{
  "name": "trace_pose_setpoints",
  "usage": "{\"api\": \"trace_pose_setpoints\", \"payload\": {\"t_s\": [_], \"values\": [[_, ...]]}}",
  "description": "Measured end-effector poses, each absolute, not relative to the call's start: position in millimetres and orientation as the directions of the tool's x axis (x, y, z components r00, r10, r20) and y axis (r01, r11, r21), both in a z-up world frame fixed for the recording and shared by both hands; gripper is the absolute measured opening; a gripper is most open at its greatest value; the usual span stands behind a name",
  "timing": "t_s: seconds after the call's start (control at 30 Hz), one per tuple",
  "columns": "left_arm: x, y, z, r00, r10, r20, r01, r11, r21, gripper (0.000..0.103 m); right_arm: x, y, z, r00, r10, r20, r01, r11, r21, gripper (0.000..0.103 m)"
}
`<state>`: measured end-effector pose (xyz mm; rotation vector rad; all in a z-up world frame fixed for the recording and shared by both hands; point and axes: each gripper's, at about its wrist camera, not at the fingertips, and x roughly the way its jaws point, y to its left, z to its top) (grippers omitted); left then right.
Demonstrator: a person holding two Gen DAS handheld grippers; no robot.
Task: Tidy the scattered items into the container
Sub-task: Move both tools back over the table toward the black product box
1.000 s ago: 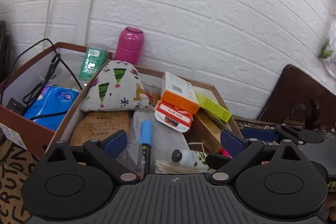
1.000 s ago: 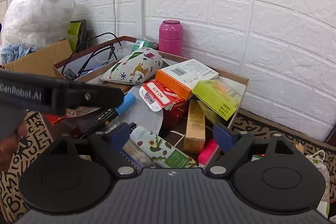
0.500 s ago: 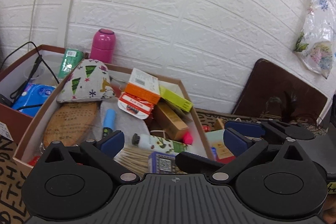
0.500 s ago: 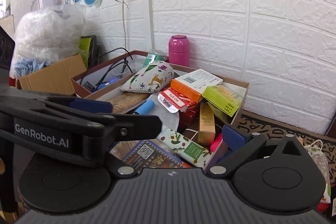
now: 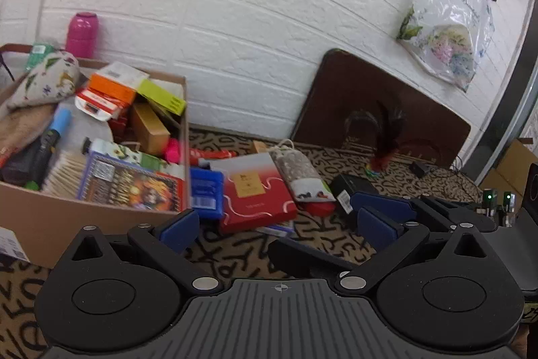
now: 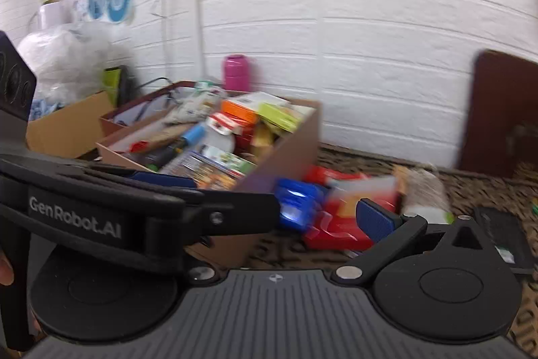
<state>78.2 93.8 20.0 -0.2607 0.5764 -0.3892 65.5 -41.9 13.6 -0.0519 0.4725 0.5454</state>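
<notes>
Left wrist view: both tongs, left (image 5: 279, 226) and right (image 6: 296, 214), gaped empty. The full box (image 5: 101, 214) sat left; a red packet (image 5: 255, 194) lay beside it on the floor.

left wrist — low, near | right wrist — low | shared: cardboard box (image 5: 101, 217)

We list a cardboard box (image 5: 97, 217) of matt brown board; a glossy red gift box (image 5: 255, 190); a blue plastic case (image 5: 206, 190); a coarse cloth pouch (image 5: 296, 172); a printed fabric cushion (image 5: 47, 79); a smooth pink bottle (image 5: 81, 34); a crinkled glossy plastic bag (image 5: 450, 22); and a woven patterned carpet (image 5: 242, 248).
</notes>
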Motion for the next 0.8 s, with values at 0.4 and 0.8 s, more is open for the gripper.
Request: {"api": "trace_pose_setpoints", "payload": {"t_s": [0.4,0.8], "values": [[111,1,-14,0.684,-0.518,-0.513,0.370,0.853,-0.367,0.103,80,-162,-27,0.808,0.290,-0.514,-0.305,0.951,0.058,0.103],[181,-82,-33,0.585,-0.592,-0.554,0.451,0.806,-0.384,0.102,141,-241,-70,0.795,0.305,-0.524,-0.312,0.947,0.077,0.103]]}}
